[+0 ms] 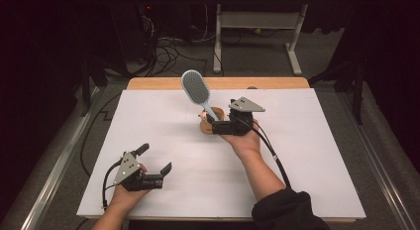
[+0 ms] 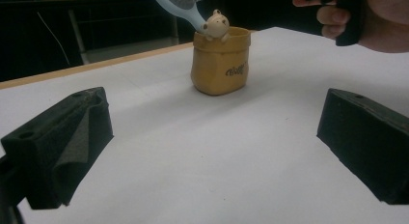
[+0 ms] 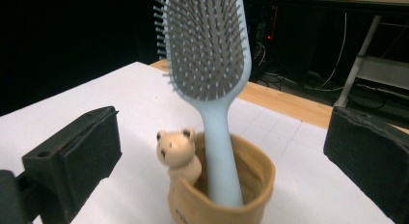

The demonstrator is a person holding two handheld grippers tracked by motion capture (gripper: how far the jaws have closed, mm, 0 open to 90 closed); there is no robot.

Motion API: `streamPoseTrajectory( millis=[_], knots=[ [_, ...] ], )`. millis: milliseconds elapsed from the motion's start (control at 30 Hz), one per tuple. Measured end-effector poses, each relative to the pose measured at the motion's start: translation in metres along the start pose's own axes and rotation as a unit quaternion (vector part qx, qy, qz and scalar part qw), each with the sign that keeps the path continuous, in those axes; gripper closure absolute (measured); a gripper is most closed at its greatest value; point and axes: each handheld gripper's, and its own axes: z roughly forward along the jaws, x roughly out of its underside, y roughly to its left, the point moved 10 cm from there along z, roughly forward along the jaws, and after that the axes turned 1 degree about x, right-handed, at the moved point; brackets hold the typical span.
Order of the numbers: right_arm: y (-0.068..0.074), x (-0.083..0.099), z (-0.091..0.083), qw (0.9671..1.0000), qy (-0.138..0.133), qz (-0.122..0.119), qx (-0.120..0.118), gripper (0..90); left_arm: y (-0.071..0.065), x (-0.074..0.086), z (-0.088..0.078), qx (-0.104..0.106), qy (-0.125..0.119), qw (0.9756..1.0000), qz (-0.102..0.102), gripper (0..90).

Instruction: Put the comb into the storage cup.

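A pale blue hairbrush (image 3: 212,74) stands handle-down in a small tan cup (image 3: 226,195) on the white table (image 1: 297,155); in the high view the cup (image 1: 204,125) sits a little past the table's middle, toward twelve o'clock, and the brush (image 1: 197,88) leans from it toward eleven o'clock, its bristled head up in the air. A little bear figure (image 3: 177,149) perches on the cup's rim, just beside the handle at about nine o'clock in the right gripper view. The right gripper (image 1: 218,125) is held close against the cup at its three o'clock side, and its own camera shows its jaws spread wide, one on either side of the cup and touching neither the cup nor the brush (the handle rises free between them). The left gripper (image 1: 154,164) rests well apart at the table's seven o'clock corner, its jaws likewise wide open and holding nothing; its own view looks across bare white table to the cup (image 2: 221,64), with the brush handle (image 2: 185,11) slanting out toward eleven o'clock and the person's right hand (image 2: 371,19) at one o'clock.
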Motion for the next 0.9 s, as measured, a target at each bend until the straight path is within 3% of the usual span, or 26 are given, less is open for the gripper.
streamPoseTrajectory(
  millis=[467,700,900],
  knots=[
    [-0.005,0.039,-0.039,0.9999,0.014,0.004,-0.004,0.2,0.004,-0.002,0.003,-0.006,-0.005,0.9999,0.008,0.1],
    [-0.015,0.056,-0.070,0.9999,0.010,0.001,-0.001,0.2,0.003,-0.002,0.003,-0.010,-0.005,0.9999,-0.006,0.1],
    [-0.026,0.070,-0.105,1.0000,-0.003,0.005,0.003,0.2,0.003,-0.004,0.003,-0.006,-0.007,0.9999,0.005,0.1]
  ],
)
